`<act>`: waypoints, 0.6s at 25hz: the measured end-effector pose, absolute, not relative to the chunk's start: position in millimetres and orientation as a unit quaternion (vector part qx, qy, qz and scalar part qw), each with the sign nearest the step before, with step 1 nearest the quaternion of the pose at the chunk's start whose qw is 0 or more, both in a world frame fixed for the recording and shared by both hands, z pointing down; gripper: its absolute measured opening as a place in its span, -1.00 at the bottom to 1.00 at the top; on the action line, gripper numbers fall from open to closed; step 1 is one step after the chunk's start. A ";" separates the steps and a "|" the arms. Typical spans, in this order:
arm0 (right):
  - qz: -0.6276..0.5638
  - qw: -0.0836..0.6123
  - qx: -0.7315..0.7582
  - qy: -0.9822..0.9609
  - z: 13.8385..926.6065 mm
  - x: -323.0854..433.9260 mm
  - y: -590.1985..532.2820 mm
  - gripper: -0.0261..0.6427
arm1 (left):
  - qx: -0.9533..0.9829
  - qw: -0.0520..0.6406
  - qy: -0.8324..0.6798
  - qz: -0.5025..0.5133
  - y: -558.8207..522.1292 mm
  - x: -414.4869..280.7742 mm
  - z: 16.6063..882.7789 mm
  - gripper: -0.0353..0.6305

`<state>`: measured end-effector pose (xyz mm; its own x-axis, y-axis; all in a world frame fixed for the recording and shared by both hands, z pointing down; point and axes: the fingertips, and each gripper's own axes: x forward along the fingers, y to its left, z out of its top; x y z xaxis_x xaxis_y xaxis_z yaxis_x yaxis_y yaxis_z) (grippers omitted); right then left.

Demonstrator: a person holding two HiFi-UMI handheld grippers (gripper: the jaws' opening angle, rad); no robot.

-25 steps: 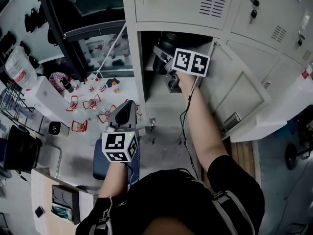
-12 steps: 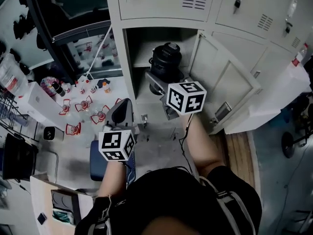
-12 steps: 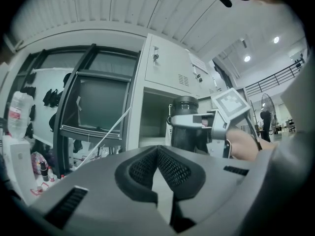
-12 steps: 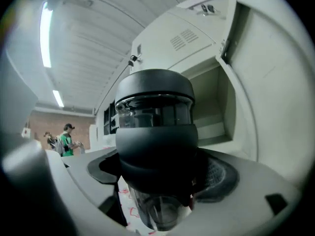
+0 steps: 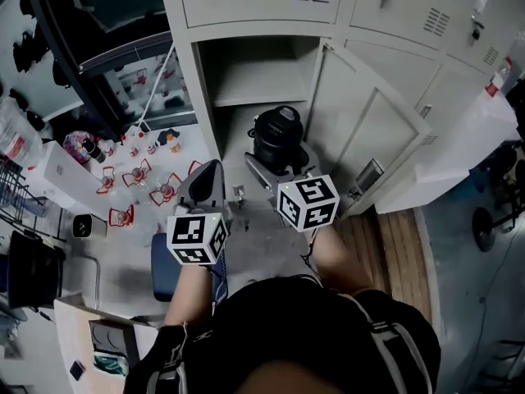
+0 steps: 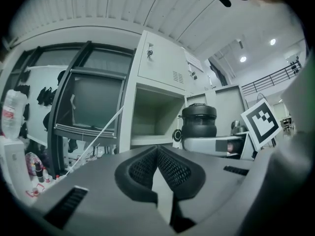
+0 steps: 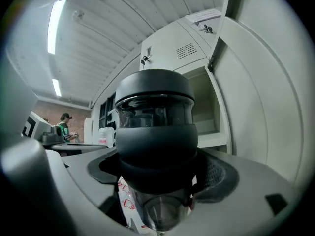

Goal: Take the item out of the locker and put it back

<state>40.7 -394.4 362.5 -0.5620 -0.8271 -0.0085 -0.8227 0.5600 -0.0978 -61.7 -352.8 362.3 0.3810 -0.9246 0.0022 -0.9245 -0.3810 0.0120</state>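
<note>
Locker point(image 5: 187, 72) stands open. The jar point(image 5: 277, 136) hangs just outside its opening, clamped between the jaws of the right gripper point(image 7: 157, 181). The left gripper point(image 6: 157, 167) idles, jaws together on nothing. Removal looks complete; next the jar must re-enter level, clear of the frame. A second earlier the right gripper reached inside the compartment.

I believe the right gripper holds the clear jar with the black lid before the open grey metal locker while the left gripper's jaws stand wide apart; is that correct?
Not quite: the left gripper view shows the left gripper shut and empty. The right gripper does hold the black-lidded clear jar before the open grey metal locker.
</note>
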 end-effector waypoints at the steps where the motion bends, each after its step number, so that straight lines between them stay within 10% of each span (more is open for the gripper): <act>1: -0.042 0.023 -0.468 0.882 365.0 42.3 -394.0 0.41 | 0.832 0.006 -0.555 -0.002 -353.0 -60.4 363.0 -0.86; 15: -0.064 0.023 -0.466 0.882 371.4 45.8 -400.3 0.42 | 0.831 0.003 -0.557 -0.001 -355.5 -62.5 361.0 -0.86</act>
<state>45.8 -400.3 371.4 -0.5648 -0.8250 0.0201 -0.8192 0.5575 -0.1344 -62.5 -355.5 361.0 0.3795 -0.9252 0.0017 -0.9252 -0.3795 0.0072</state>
